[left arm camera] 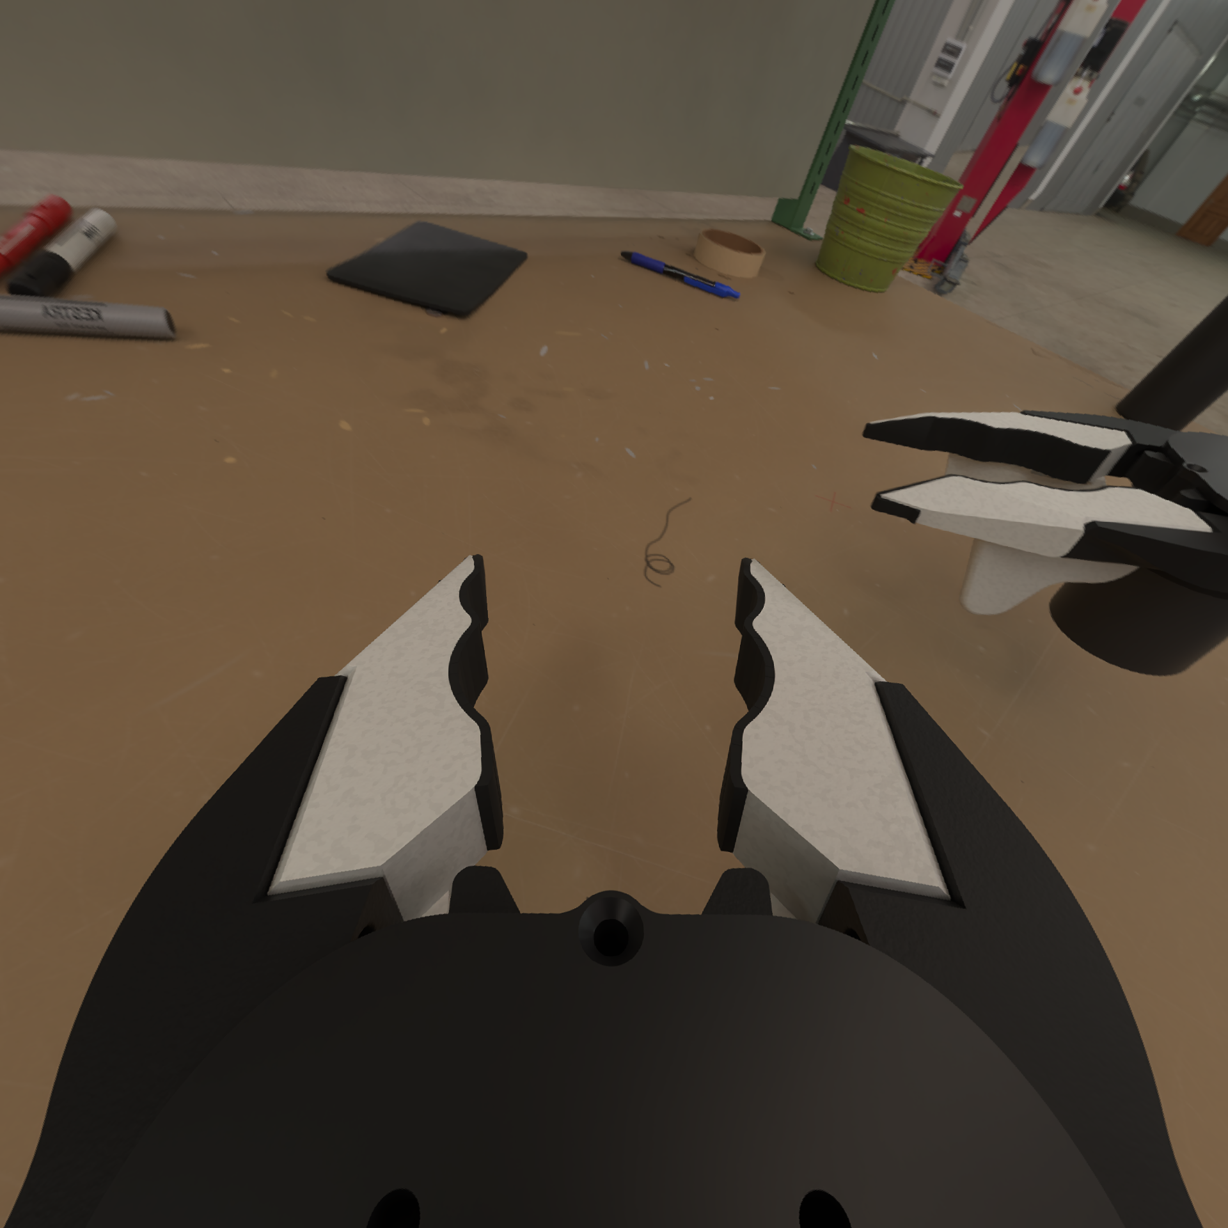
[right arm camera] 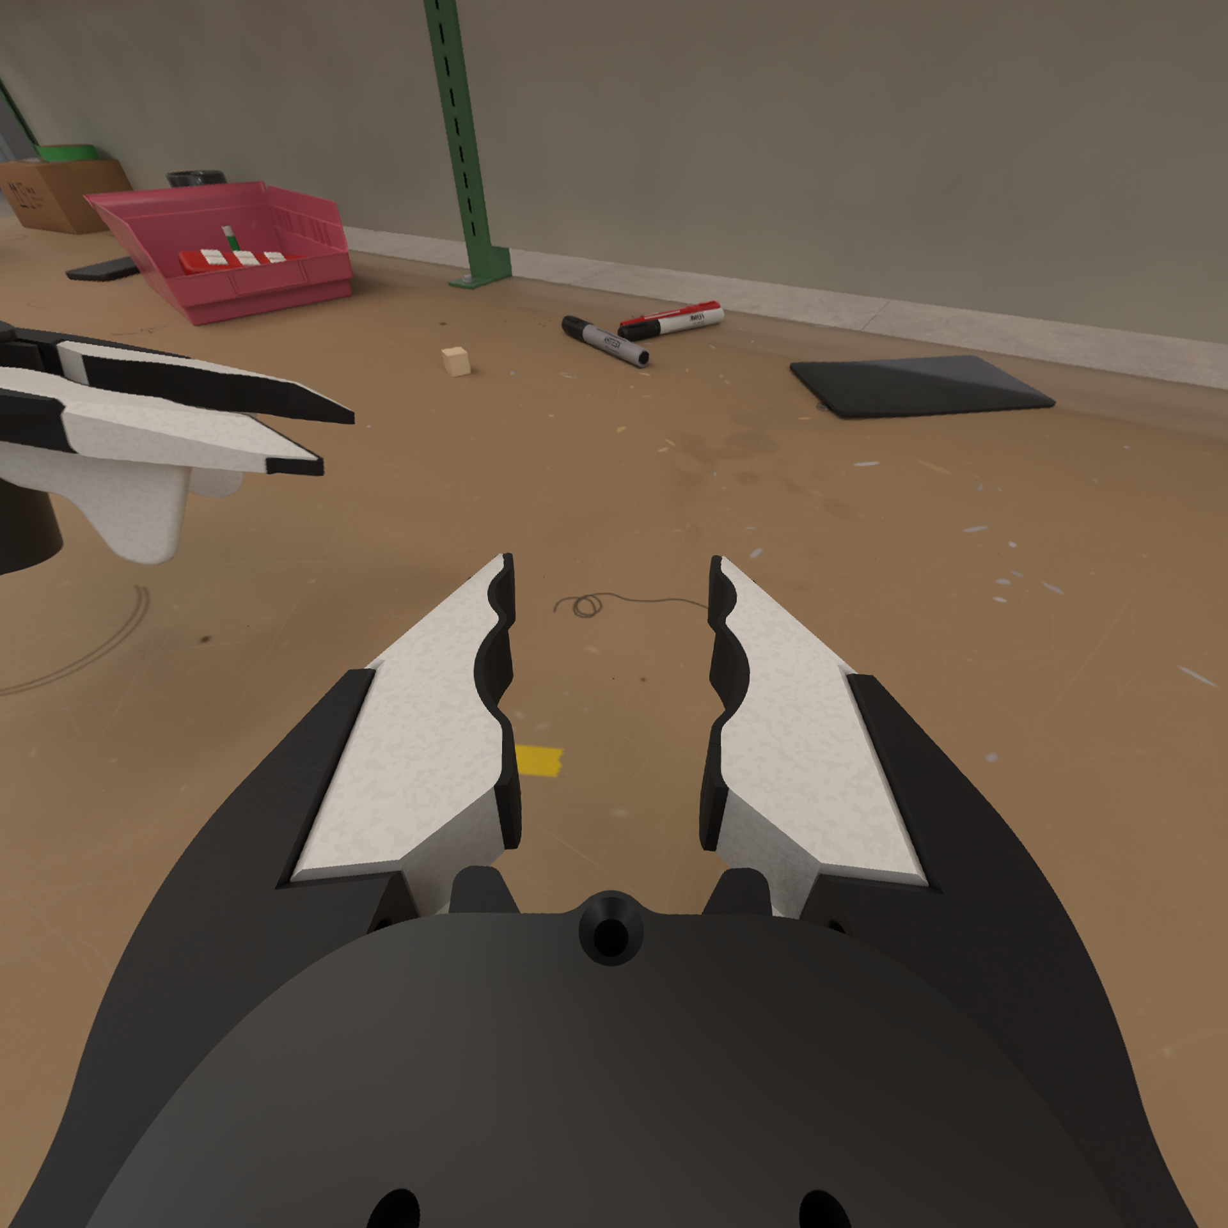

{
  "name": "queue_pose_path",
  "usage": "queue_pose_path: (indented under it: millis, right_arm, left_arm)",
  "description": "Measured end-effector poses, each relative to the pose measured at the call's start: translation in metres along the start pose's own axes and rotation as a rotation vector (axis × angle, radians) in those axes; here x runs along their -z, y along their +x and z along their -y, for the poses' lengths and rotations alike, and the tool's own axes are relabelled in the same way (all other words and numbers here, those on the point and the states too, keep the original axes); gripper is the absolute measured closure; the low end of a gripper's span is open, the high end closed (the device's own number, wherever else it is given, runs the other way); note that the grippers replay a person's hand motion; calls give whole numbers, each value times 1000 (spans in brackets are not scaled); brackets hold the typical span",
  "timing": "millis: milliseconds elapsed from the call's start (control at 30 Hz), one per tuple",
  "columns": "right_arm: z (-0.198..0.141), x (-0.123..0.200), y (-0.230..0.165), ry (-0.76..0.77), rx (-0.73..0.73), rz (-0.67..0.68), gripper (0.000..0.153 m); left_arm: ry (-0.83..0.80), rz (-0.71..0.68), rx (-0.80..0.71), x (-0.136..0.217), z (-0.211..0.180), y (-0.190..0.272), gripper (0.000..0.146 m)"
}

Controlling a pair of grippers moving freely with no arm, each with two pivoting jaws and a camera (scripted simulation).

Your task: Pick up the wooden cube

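Note:
A small pale wooden cube [right arm camera: 456,361] sits on the brown table, far ahead and left of centre in the right wrist view. It does not show in the left wrist view. My right gripper [right arm camera: 611,558] is open and empty, well short of the cube. It also shows in the left wrist view [left arm camera: 870,468] at the right edge. My left gripper [left arm camera: 611,558] is open and empty over bare table. It also shows in the right wrist view [right arm camera: 335,442] at the left, nearer than the cube.
A pink bin [right arm camera: 232,249] stands left of the cube, a green post [right arm camera: 465,153] behind it. Markers [right arm camera: 638,332] and a black pad [right arm camera: 920,385] lie to its right. A blue pen [left arm camera: 678,274], tape roll [left arm camera: 729,252] and green bucket [left arm camera: 877,219] show in the left wrist view.

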State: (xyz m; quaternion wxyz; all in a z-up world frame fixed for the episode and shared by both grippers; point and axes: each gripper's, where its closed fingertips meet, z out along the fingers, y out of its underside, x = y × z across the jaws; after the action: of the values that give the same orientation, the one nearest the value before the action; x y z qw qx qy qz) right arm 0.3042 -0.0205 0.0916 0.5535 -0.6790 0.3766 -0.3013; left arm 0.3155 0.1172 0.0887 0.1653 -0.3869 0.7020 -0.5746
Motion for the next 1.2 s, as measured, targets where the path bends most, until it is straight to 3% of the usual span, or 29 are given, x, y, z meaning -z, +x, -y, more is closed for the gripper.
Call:
queue_pose_path:
  millis: [200, 300, 400, 500, 667, 800, 933, 1100, 1133, 1200]
  right_arm:
    - [-7, -1, 4, -34, -6, 0, 92]
    - [-7, -1, 3, -35, 0, 5, 92]
    - [-7, -4, 3, -40, 0, 14, 93]
    - [-7, -6, 2, -39, -13, 32, 92]
    - [-7, -7, 0, -46, -13, 34, 93]
    - [-8, -6, 0, -58, 0, 30, 93]
    - [-7, -5, 1, -64, 21, 25, 93]
    - [-10, -4, 3, -79, 21, 27, 94]
    - [-10, -4, 3, -81, 20, 28, 94]
    - [-10, -3, 4, -81, 22, 28, 94]
  left_arm:
    - [-36, -35, 17, 4, -2, 11, 69]
    - [-19, -2, -45, 32, 23, 6, 71]
    - [-29, 151, -166, 74, 66, -40, 74]
    - [-138, 328, -254, 91, 98, -123, 74]
    - [-430, 374, -156, 36, 77, -234, 81]
    - [-613, 356, -56, -12, 49, -281, 84]
    - [-775, 361, -16, -34, 25, -305, 87]
    - [-844, 371, -5, -46, 12, -313, 93]
    - [-861, 367, -1, -47, 8, -313, 98]
    - [-854, 334, 6, -50, 6, -310, 122]
